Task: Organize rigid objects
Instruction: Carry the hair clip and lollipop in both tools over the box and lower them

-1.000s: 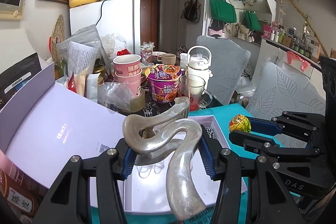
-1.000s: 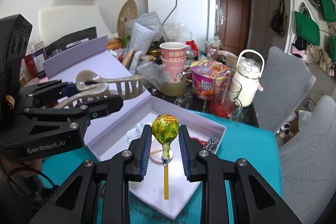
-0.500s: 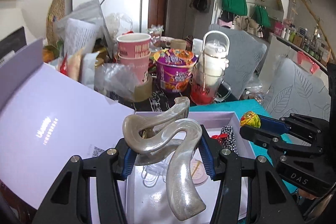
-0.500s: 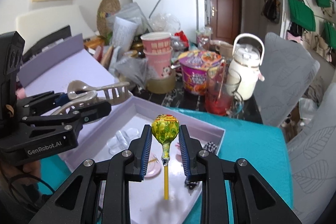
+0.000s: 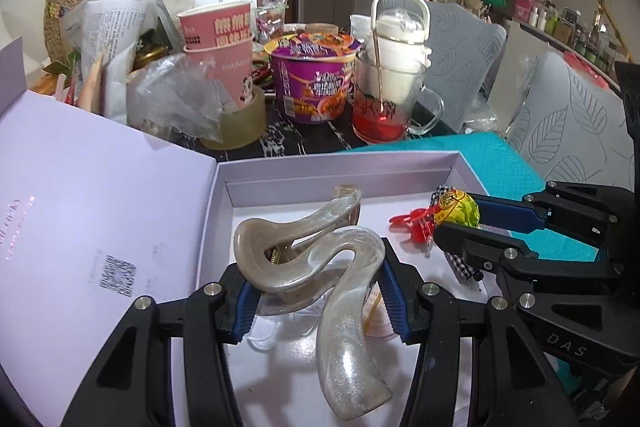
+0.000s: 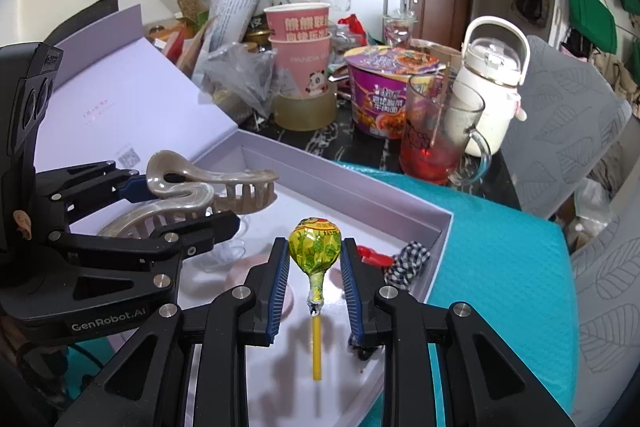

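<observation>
Both grippers hung over the open lavender box (image 6: 436, 227), which lay on a teal cloth (image 6: 500, 259). The left gripper (image 5: 316, 287) was clamped on a pearly hair claw (image 5: 320, 259), its toothed end reaching out over the box floor. The right gripper (image 6: 314, 267) pinched a lollipop (image 6: 315, 245) by its wrapped yellow-green head, stick hanging down.

Already in the box: a red clip (image 5: 412, 223), a checked fabric piece (image 6: 408, 259), clear plastic bits (image 5: 280, 327).

Risks, as judged:
- The two grippers sat close together; lowering both at once could knock one against the other.
- The claw was curved and glossy, held across its bends; it could twist or slip on release and land on the clear pieces.
- The lollipop's stick would likely touch first and tip the head sideways.
- The glass mug (image 6: 440, 131) stood just beyond the box's far wall; a wide swing could catch it.
</observation>
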### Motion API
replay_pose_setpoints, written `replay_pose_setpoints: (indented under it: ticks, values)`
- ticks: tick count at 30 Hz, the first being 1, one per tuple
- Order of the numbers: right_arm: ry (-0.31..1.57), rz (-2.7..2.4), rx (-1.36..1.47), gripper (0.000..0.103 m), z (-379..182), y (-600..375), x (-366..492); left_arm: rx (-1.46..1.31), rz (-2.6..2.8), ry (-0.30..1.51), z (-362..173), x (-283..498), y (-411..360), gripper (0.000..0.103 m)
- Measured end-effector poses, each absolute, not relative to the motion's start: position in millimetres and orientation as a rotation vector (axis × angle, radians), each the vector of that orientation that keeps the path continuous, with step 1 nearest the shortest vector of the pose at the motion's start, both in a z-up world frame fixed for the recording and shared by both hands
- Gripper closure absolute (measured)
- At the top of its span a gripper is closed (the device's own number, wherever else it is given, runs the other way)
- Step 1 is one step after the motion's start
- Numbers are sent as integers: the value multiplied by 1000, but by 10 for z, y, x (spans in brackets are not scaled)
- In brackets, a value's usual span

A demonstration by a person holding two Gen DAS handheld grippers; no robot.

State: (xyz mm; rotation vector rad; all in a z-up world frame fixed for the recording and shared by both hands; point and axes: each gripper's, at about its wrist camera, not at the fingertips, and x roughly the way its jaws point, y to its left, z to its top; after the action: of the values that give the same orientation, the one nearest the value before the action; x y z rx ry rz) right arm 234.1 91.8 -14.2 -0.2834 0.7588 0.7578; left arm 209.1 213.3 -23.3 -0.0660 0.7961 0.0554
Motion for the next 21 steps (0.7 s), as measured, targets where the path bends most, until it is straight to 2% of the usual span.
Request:
replay_pose_setpoints:
  ticks: [21]
  values:
    - [871, 737, -324, 77, -492, 1023, 2458, -60, 102, 928, -515, 2211, 2133, 51]
